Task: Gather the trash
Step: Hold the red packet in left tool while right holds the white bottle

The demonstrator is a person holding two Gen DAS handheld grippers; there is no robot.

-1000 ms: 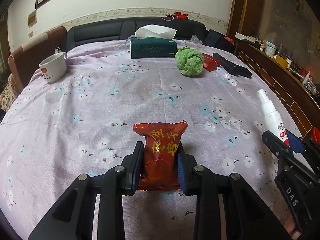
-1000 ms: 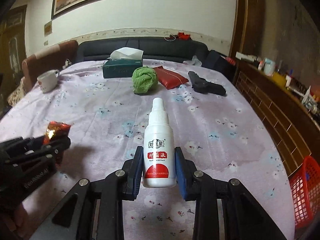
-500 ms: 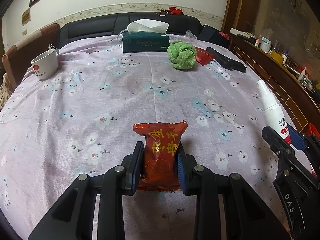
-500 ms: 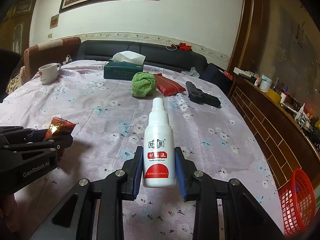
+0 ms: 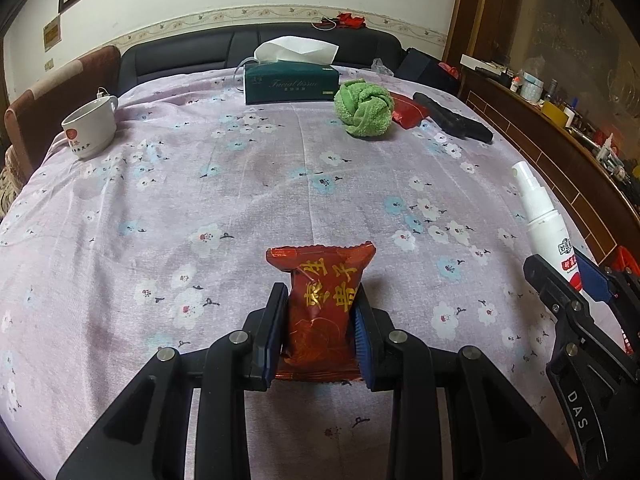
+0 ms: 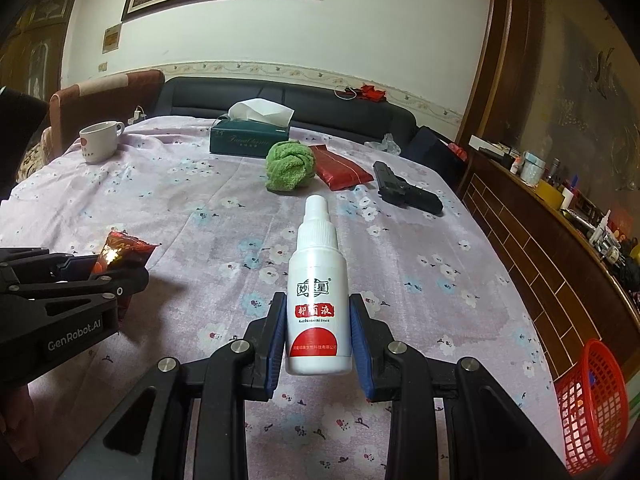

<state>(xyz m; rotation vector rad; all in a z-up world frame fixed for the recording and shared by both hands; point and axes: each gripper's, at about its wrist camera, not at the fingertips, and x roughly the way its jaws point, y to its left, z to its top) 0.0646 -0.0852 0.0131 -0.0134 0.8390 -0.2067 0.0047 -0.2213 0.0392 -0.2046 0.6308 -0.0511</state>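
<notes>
Left wrist view: left gripper (image 5: pixel 320 312) clenched on red snack packet (image 5: pixel 322 308), blue pads pressed against both its sides, packet upright above floral tablecloth (image 5: pixel 200 200). Well beyond the packet, at the far edge of the cloth, green tissue box (image 5: pixel 291 85) with a white tissue sticking out. Just right of the tissue box, green towel ball (image 5: pixel 363 108); behind and right of the ball, touching it, red pouch (image 5: pixel 408 111); right of the pouch, black pistol-shaped object (image 5: pixel 452 122). Far left of the tissue box, white cup (image 5: pixel 90 126) near the cloth's edge. Well right of the packet, right gripper (image 5: pixel 576 276) grasping white spray bottle (image 5: pixel 548 220), nozzle tilted up and away.

Right wrist view: right gripper (image 6: pixel 319 320) clamped on white spray bottle (image 6: pixel 318 292), pads tight on the lower body, red label facing the camera, cap pointing away. Left of the bottle, left gripper (image 6: pixel 116 276) holding red snack packet (image 6: pixel 120 252), only its top end showing past the black fingers. Beyond the bottle, green towel ball (image 6: pixel 290 170), with red pouch (image 6: pixel 340 168) just to its right and black pistol-shaped object (image 6: pixel 408 194) further right. Behind the ball, green tissue box (image 6: pixel 250 138); far left of it, white cup (image 6: pixel 100 140). Low and right of the bottle, off the table's edge, red mesh basket (image 6: pixel 592 400) on the floor.
</notes>
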